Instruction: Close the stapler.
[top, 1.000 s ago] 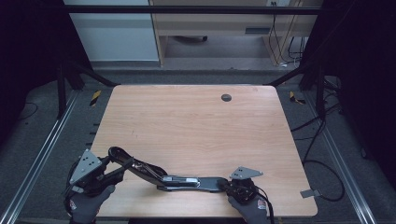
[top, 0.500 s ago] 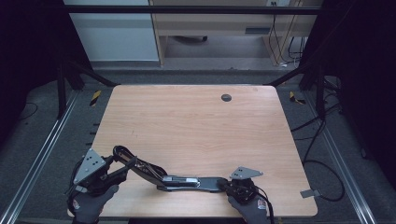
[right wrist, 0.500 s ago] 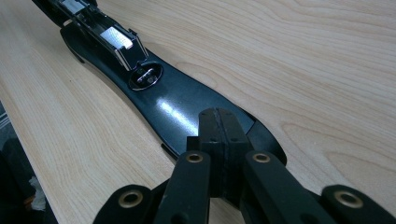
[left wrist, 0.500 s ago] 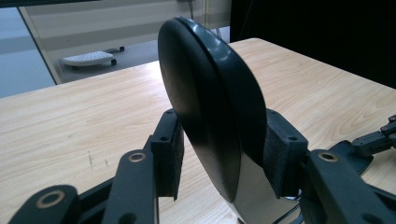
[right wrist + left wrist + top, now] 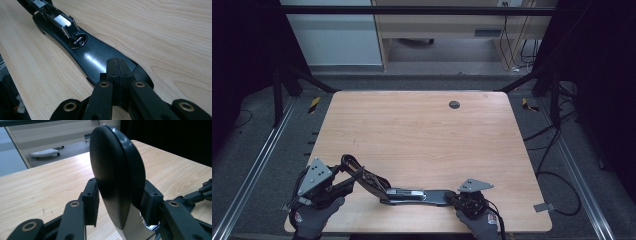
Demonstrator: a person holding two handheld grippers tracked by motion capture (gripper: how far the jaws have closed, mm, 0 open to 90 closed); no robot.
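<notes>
High view: a black stapler (image 5: 412, 194), swung open, is lying along the table's (image 5: 422, 135) near edge between the left gripper (image 5: 343, 176) and right gripper (image 5: 453, 196).

Left gripper view: the jaws, just closing, are clamping the raised arm's rounded end (image 5: 117, 177).

Right gripper view: clenched jaws are pressing down on the base plate (image 5: 100, 60).

place: a lab or test room, set up for recording
bench: bare pale wood bench (image 5: 422, 135) with a cable hole (image 5: 454, 104), far ahead of the tools
frame: black metal struts (image 5: 287, 75) and floor rails (image 5: 254, 165) around the bench
floor: grey carpet, loose black cables (image 5: 557, 150) right of the tools
background: wooden desk (image 5: 437, 25), pale cabinet (image 5: 332, 40)
</notes>
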